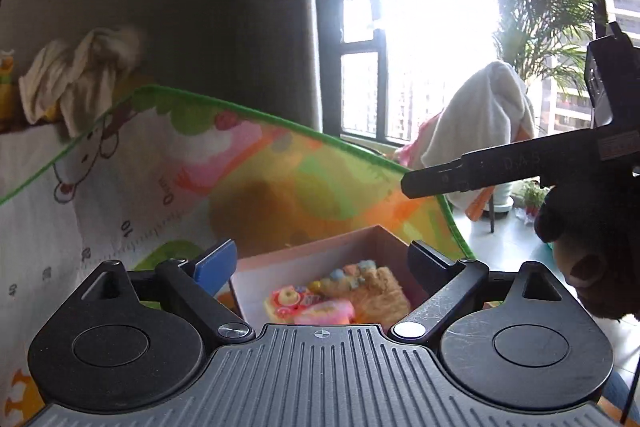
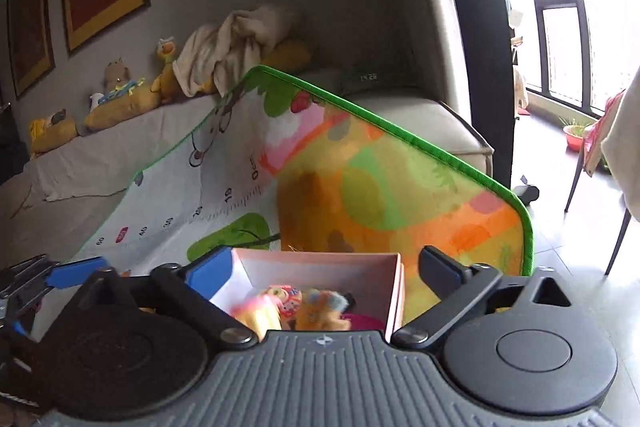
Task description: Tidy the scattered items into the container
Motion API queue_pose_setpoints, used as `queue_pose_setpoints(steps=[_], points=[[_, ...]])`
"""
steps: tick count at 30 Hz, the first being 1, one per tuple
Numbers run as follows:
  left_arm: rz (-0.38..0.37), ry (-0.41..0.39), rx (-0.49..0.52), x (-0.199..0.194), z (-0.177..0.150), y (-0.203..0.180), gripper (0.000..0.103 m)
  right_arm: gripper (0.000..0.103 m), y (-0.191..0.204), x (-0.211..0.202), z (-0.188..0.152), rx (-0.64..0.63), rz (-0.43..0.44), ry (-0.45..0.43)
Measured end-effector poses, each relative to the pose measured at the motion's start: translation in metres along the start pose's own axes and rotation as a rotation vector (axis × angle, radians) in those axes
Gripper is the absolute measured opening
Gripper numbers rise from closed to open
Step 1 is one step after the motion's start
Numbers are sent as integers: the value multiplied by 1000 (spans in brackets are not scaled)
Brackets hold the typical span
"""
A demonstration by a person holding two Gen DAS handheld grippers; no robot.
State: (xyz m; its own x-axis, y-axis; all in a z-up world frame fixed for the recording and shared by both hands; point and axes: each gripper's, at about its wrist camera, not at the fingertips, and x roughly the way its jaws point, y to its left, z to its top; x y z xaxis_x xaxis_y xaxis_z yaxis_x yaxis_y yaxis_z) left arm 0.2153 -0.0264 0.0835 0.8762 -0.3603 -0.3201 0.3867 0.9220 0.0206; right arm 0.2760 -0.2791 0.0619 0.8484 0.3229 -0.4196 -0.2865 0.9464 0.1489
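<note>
A pink cardboard box (image 1: 320,247) sits on a colourful play mat (image 1: 168,187). Inside lie a pink toy cake (image 1: 320,311), a brown biscuit-like toy (image 1: 380,287) and other small toys. My left gripper (image 1: 324,263) is open and empty, its jaws spread just above the box. The right gripper's black finger (image 1: 460,175) reaches in from the right. In the right wrist view the same box (image 2: 320,263) holds a yellow doll-like toy (image 2: 272,303) and an orange toy (image 2: 320,315). My right gripper (image 2: 324,267) is open and empty over the box. The left gripper's blue finger (image 2: 76,273) shows at left.
The mat's green-edged far part (image 2: 400,187) is folded up against a sofa (image 2: 420,115) bearing soft toys (image 2: 120,95) and a crumpled cloth (image 2: 232,47). A chair draped with a white towel (image 1: 480,115) and a potted palm (image 1: 540,7) stand by the window.
</note>
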Motion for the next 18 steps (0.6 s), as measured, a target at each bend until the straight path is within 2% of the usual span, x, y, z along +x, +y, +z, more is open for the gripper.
queue_pose_setpoints(steps=[3,6,8,10,11,12,14,16,18], points=[[106,65,13,-20,-38,13,98,103,13,10,-13,-74,-40,23],[197,121,-47,-38,-68,35,99,103,39,17,-11,-135,6,26],[242,111,-102,-51,-79,50,100,102,65,24,-5,-186,52,38],[302,77,-168,-63,-88,66,101,86,93,34,0,-245,96,73],[325,63,-204,-67,-92,73,101,74,110,40,3,-279,123,108],[342,55,-245,-68,-96,80,101,65,124,48,4,-302,147,145],[349,65,-310,-67,-104,91,101,63,152,66,5,-319,196,230],[326,81,-341,-66,-109,96,101,63,176,89,7,-315,204,320],[306,40,-360,-72,-110,98,101,66,194,114,8,-282,191,393]])
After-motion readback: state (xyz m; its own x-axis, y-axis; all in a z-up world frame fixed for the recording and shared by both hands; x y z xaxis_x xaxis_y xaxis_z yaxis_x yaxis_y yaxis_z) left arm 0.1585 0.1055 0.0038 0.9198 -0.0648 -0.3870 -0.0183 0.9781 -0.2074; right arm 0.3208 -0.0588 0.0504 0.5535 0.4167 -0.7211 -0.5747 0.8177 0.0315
